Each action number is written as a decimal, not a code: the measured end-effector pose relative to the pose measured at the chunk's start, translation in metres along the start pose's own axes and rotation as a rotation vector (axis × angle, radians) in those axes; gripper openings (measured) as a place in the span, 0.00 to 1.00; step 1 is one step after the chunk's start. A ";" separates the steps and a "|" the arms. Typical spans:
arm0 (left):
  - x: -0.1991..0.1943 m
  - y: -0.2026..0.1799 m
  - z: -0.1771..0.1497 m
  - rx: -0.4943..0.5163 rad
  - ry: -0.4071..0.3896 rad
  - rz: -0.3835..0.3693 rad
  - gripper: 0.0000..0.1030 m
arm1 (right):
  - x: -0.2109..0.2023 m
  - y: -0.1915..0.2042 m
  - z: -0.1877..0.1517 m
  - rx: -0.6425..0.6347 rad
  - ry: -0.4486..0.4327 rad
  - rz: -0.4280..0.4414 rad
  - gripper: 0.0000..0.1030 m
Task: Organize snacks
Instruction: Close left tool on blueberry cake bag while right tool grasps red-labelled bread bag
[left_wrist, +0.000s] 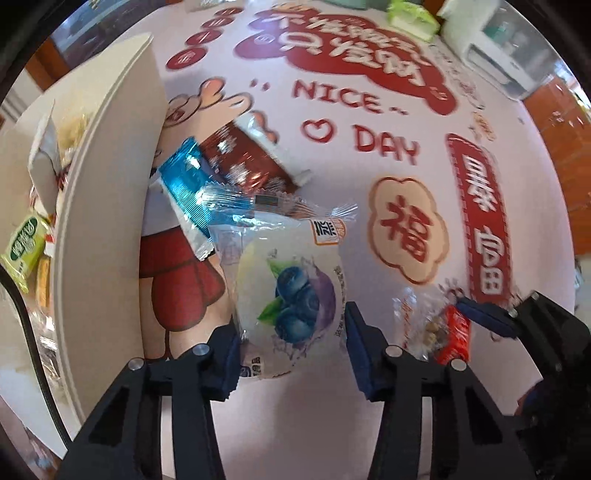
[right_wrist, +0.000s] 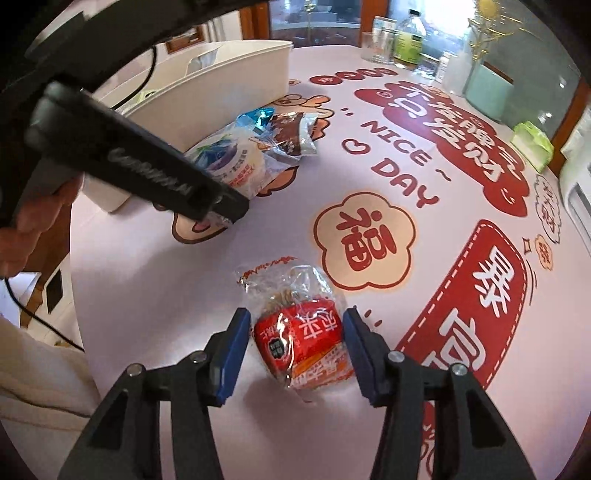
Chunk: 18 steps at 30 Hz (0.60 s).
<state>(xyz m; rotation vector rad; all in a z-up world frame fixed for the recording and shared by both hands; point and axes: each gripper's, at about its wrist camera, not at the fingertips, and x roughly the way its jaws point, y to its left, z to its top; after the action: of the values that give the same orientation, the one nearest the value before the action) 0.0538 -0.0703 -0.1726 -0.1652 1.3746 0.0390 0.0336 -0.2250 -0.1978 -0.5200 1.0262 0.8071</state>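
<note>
Pink cloth (right_wrist: 258, 266) printed with red Chinese characters and "NICE DAY" covers the table; its cream flower badge (right_wrist: 364, 242) is the landmark here. Far to the badge's left stands a white bin (right_wrist: 229, 70) — through its open top the left wrist view shows a green packet (left_wrist: 24, 245) and other wrappers inside.

Against the bin's wall, left of the badge, lies a small heap of snacks. Largest is the blueberry bun (left_wrist: 291, 295): a round white cake in a clear crimped wrapper, printed with blueberries and green leaves. The left gripper (left_wrist: 291, 350) straddles it, blue pads on either side, spread with the bun between them — contact cannot be told. Behind the bun lie a brown packet (left_wrist: 247, 158) with white speckles and a shiny blue packet (left_wrist: 188, 181), overlapping.

Just below the badge sits the red snack (right_wrist: 299, 339) — a clear bag with a red label in white characters and brown pieces showing at its top. The right gripper (right_wrist: 295, 354) is spread around it, pads apart from the bag on both sides.
</note>
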 end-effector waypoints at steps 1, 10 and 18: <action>-0.007 0.000 -0.003 0.015 -0.005 -0.011 0.46 | -0.002 0.000 0.000 0.014 -0.001 -0.001 0.50; -0.075 -0.001 -0.007 0.177 -0.129 -0.060 0.46 | -0.025 0.010 0.009 0.154 -0.024 -0.060 0.50; -0.126 0.053 -0.003 0.234 -0.239 -0.051 0.46 | -0.053 0.047 0.054 0.249 -0.105 -0.073 0.50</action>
<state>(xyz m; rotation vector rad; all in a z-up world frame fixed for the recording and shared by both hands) 0.0194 -0.0093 -0.0547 0.0014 1.1264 -0.1399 0.0115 -0.1755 -0.1274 -0.2971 0.9888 0.6244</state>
